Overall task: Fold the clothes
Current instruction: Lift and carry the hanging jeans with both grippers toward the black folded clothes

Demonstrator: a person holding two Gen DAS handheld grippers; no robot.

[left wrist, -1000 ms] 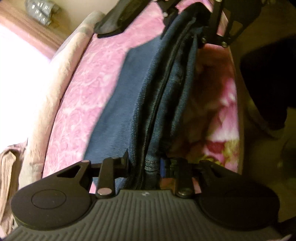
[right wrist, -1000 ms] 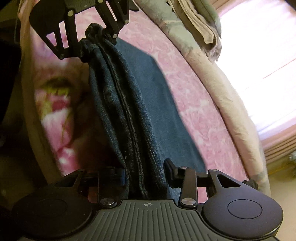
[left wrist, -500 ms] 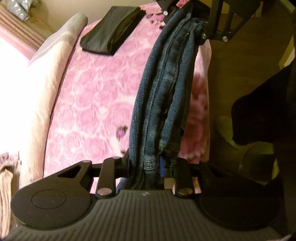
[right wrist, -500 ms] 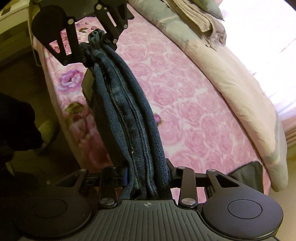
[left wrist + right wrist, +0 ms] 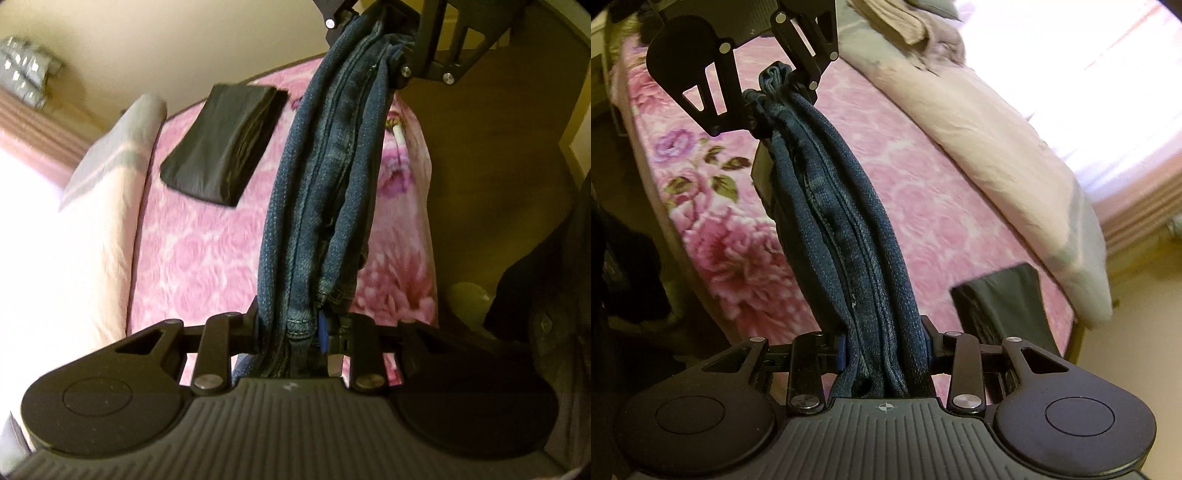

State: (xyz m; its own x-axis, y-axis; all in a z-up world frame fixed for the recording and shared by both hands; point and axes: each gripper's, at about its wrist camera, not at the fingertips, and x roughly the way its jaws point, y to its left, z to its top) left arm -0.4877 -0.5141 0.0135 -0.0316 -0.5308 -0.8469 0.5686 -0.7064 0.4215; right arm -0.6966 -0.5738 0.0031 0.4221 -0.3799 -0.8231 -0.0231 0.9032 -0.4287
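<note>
Left gripper [image 5: 291, 330] is clamped tight on one end of the folded jeans [image 5: 325, 184], and the right gripper [image 5: 884, 350] is pinching the other end, so the denim hangs stretched between the two, up off the bed. Under it is the pink rose-print bedspread [image 5: 207, 251]. A folded black garment [image 5: 225, 138] lies there beside a pale rumpled quilt [image 5: 982, 147].

Dark blue jeans [image 5: 325, 192], folded in layers, stretched taut in air above pink bedspread [image 5: 207, 251]
</note>
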